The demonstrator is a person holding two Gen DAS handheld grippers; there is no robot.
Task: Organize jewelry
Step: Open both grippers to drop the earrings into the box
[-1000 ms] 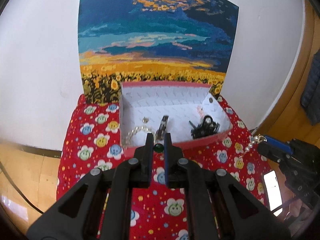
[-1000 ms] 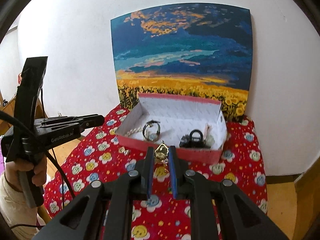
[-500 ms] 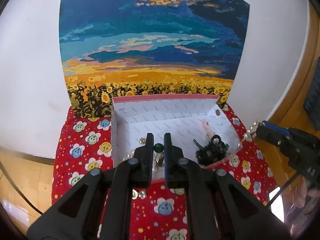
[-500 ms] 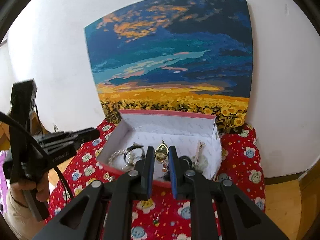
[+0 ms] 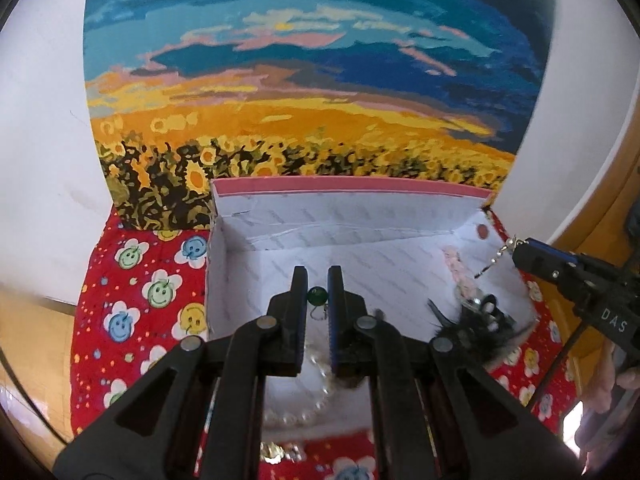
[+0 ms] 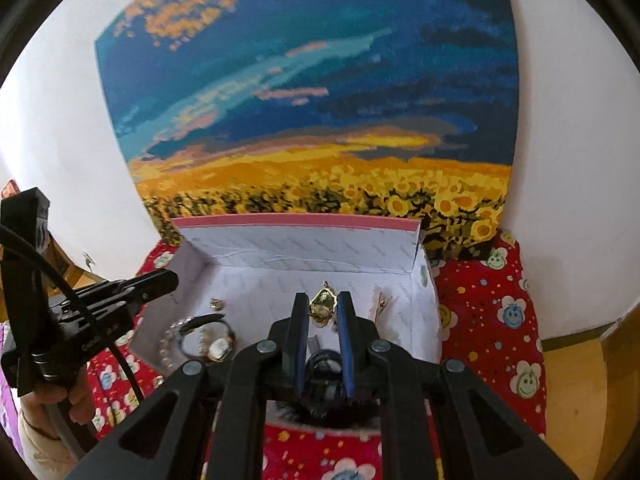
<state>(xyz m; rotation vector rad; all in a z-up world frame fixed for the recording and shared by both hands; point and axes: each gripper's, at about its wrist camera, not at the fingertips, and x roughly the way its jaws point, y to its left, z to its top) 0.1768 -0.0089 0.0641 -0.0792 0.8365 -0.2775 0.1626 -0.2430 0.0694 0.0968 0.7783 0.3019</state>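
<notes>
A white box with a pink rim (image 5: 352,186) (image 6: 300,222) stands on the red smiley-flower cloth. My left gripper (image 5: 317,294) is over the box, shut on a green-bead earring (image 5: 316,295). My right gripper (image 6: 322,304) is also over the box, shut on a gold pendant earring (image 6: 322,305) whose bead chain shows in the left wrist view (image 5: 496,258). Inside the box lie a pearl bracelet (image 5: 316,396), a black hair piece (image 5: 476,328), a watch (image 6: 214,342) and a clip (image 6: 382,304).
A sunflower painting (image 5: 304,80) leans on the white wall behind the box. A small silver piece (image 5: 272,450) lies on the cloth (image 5: 132,312) in front of the box. Wooden floor shows on both sides of the cloth.
Both grippers moved forward from above the cloth to over the box interior, each still holding its earring. The box now looms larger in both views.
</notes>
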